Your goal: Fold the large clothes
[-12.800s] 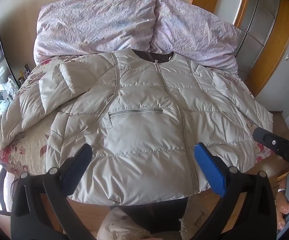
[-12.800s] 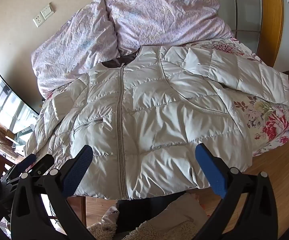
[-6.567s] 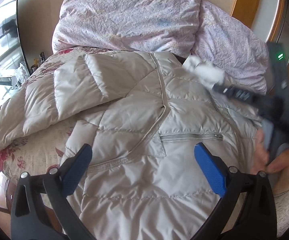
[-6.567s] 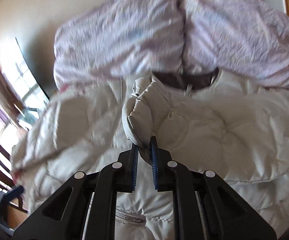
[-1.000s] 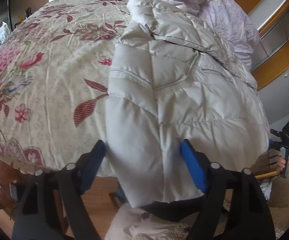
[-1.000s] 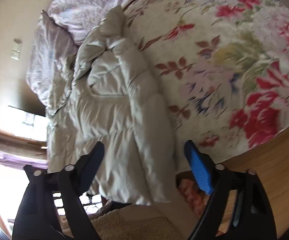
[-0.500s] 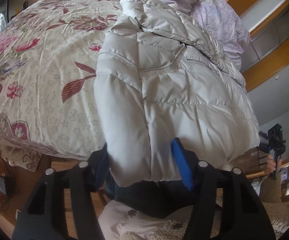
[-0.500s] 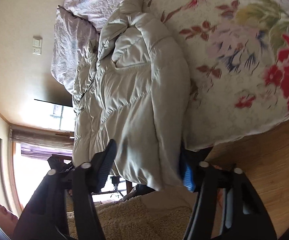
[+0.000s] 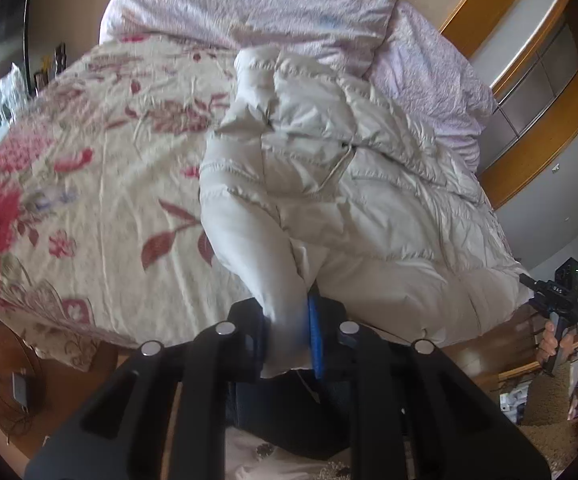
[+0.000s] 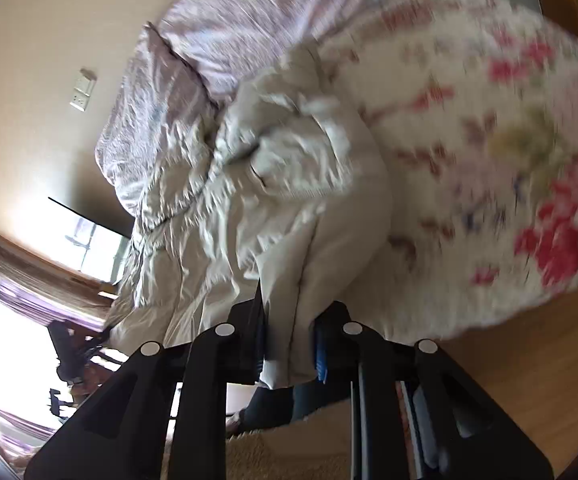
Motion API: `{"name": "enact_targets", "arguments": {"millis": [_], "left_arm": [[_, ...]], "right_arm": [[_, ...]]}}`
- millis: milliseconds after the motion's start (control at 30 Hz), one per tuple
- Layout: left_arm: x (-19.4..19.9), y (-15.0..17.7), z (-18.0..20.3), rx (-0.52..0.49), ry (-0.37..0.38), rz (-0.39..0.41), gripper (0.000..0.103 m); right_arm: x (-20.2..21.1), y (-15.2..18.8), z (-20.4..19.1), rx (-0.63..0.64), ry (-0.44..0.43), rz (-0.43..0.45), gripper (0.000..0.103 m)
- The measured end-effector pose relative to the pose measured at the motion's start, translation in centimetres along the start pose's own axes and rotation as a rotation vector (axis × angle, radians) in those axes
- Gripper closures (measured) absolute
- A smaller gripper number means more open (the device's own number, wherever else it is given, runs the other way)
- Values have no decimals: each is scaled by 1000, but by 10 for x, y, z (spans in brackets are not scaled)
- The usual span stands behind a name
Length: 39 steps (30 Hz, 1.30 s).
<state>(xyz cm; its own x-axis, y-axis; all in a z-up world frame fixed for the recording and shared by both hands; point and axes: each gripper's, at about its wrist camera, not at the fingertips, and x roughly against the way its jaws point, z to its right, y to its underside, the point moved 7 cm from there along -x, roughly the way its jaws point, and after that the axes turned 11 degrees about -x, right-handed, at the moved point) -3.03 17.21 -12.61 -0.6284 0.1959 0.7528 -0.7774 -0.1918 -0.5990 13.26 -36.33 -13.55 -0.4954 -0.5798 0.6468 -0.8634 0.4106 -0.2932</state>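
A cream quilted puffer jacket (image 9: 341,200) lies on the bed with both sleeves folded in over the body, forming a long strip toward the pillows. My left gripper (image 9: 289,340) is shut on the jacket's lower hem at its left corner. My right gripper (image 10: 289,344) is shut on the hem at the jacket's (image 10: 273,200) right corner. The right gripper also shows far right in the left wrist view (image 9: 557,296). The right wrist view is motion-blurred.
A floral bedspread (image 9: 89,160) covers the bed. Two lilac pillows (image 9: 257,4) lie at the head against the wall. A wooden-framed wardrobe (image 9: 545,80) stands at the right. Wood floor (image 10: 529,360) and a beige rug (image 10: 289,452) lie below the bed's near edge.
Both grippers have closed from open onto the jacket's hem corners. The hem has bunched between the fingers, and the right wrist view has swung.
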Motion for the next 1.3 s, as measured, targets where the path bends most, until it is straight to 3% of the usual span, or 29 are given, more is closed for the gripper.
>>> {"name": "enact_targets", "arguments": {"millis": [233,400,567,667,900,1133,1300], "left_arm": [[29,-44,-1,22,-19,138,87],[47,-93,0,2,-70,254,87],[44,-155,-3,-36,-148,332,87],[31,-189,-10,-36,-181,344,87],[-21,-266,-15,-97,-334,346,87],[-83,-316,-41,-13,-418,278,87],[-131,-338,-54,6,-496,226,87]], "right_arm": [[28,-30,-43,99,11,202,85],[41,-64,-88,177,7,374,85],[28,-109,-127,207,21,465,85],[13,-133,-138,196,33,487,85],[-46,-191,-163,264,209,579,85],[-102,-240,-165,259,304,612,85],[-146,-270,-156,202,362,578,84]]}}
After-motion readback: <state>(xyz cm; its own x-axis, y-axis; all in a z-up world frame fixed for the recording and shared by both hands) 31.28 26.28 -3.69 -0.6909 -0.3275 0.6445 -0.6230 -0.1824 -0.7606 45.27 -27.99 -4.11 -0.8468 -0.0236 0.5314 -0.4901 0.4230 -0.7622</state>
